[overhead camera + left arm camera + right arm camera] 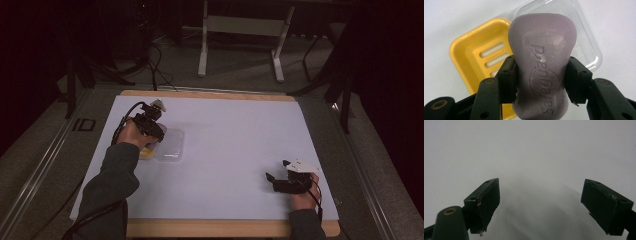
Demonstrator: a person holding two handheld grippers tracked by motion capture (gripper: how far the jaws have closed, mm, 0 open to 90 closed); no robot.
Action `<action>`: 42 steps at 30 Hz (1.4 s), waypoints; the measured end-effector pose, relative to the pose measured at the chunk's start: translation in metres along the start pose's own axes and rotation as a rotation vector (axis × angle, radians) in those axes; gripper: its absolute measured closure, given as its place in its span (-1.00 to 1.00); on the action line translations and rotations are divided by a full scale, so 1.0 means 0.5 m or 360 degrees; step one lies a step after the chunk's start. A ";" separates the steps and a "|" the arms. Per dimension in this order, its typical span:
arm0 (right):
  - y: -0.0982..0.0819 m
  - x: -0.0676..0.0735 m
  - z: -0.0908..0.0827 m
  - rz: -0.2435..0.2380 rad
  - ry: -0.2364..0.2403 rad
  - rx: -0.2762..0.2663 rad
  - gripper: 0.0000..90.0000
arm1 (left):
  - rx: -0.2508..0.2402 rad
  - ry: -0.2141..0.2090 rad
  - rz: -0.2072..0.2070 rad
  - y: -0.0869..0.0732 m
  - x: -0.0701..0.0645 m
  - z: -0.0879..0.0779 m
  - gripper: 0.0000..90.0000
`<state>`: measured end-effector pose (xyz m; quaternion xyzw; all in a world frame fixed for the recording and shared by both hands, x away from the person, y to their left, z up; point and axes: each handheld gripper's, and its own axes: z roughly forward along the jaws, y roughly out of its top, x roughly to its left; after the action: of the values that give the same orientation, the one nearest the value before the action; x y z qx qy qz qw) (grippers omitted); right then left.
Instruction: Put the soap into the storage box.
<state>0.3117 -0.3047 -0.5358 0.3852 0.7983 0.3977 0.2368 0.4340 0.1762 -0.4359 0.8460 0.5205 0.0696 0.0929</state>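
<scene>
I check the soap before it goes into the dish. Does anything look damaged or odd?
Small things only. The purple soap, clamped in the left gripper, has a small chip in its stamped lettering and pale scuffs near it. The yellow dish and clear lid look intact. The right gripper is open over the table.

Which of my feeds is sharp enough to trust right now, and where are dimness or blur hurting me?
Left gripper view: bright and crisp; the embossed lettering on the purple soap bar reads clearly above the yellow slotted soap dish. High view: dim, with dark surroundings; the clear plastic lid barely stands out. Right gripper view: the right tool is sharp, but the white surface behind is a soft, shadowed blur.
</scene>
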 end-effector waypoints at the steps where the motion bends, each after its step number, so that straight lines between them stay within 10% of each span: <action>1: 0.000 0.000 0.000 0.0000 0.0000 0.0000 -0.66 | 0.0008 0.0001 -0.0001 0.000 0.002 0.001 0.11; 42: 0.000 0.001 0.001 -0.0010 0.0001 0.0003 -0.66 | 0.0002 0.0048 -0.0304 -0.026 0.080 0.018 0.11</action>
<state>0.3118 -0.3042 -0.5359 0.3827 0.8001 0.3962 0.2375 0.4425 0.2167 -0.4467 0.7913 0.6002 0.0729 0.0905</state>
